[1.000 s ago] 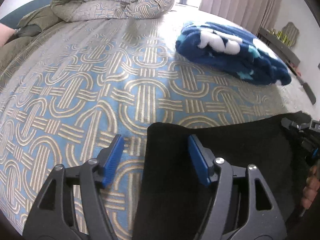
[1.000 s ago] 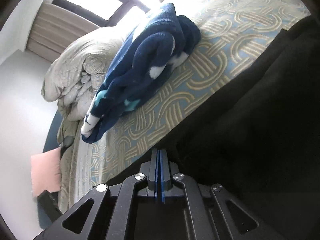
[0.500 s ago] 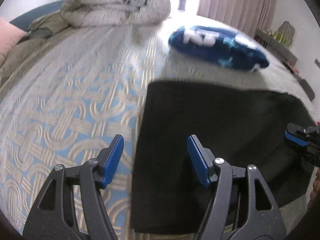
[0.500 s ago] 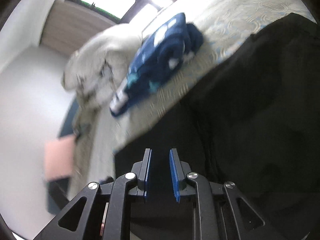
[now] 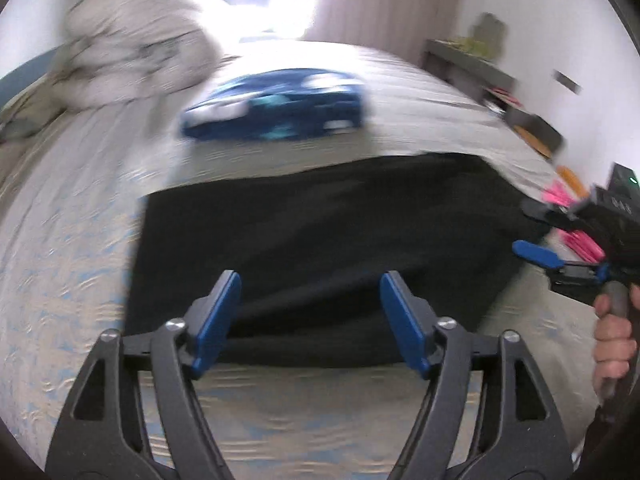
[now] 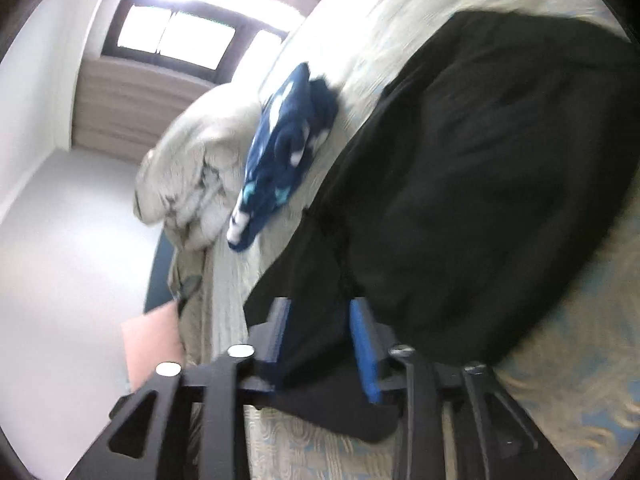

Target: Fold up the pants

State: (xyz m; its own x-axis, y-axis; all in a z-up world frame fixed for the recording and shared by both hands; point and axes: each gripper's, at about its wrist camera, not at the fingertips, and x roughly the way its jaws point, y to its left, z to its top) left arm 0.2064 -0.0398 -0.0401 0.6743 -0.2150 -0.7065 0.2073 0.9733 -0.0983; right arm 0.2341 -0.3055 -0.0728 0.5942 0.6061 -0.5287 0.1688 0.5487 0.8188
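Black pants (image 5: 320, 240) lie folded flat on the patterned bed (image 5: 72, 280), near its front edge, as we hold both tools over them. Our left tool (image 5: 310, 316) hangs with its blue pads spread wide and nothing between them, poised above the near edge of the cloth. Our right tool (image 6: 322, 340), seen at the far right of the left view (image 5: 536, 254), also stands parted, its pads straddling a corner of the pants without pinching it. A blue patterned blanket (image 5: 276, 112) and a bundled pale duvet (image 5: 132, 64) sit well apart, farther up the bed.

The pants look already doubled into a rough rectangle, so we judge the step in hand to be taking hold for the next fold. To do it well, we should lower each tool onto its own corner of the same edge, catching every layer before closing, so no lower ply stays behind. Lifting both corners level and carrying them over together should keep the edges matched. The views are blurred by motion; we cannot tell how many layers lie there.
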